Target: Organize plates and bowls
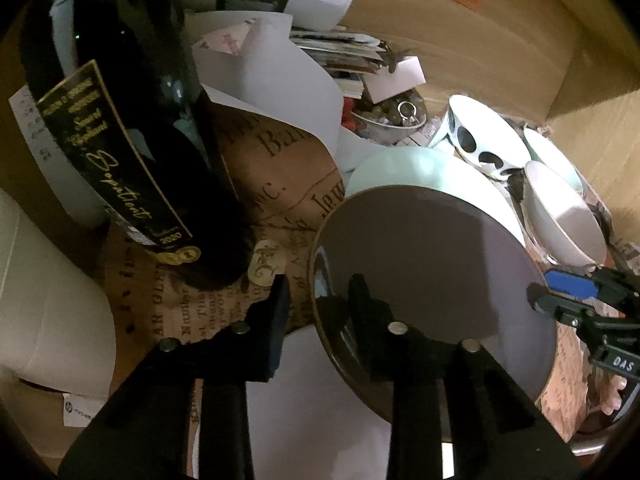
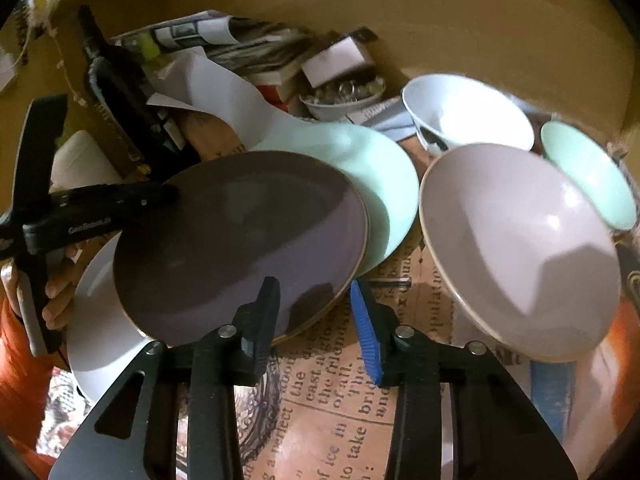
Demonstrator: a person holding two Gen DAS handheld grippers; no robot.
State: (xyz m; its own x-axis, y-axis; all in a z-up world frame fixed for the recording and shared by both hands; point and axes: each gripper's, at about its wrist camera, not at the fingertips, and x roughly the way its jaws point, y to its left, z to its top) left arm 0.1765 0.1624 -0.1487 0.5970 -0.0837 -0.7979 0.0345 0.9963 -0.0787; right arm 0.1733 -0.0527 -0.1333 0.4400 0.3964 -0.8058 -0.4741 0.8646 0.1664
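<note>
Left wrist view: our left gripper [image 1: 320, 300] straddles the near rim of the round mauve ceramic plate [image 1: 432, 264], jaws narrowed; our right gripper [image 2: 316, 312] brackets its opposite edge, unpinched.

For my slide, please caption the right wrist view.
Right gripper and left gripper straddle opposite rims of the grey plate; grey bowl beside it.

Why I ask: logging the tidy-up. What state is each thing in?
grey plate: overlaps mint plate and white plate, rim between both claws.
left claw: straddles plate rim, grip unclear.
right claw: straddles plate rim, grip unclear.
pale bowl: upright, empty.
spotted bowl: empty.
</note>
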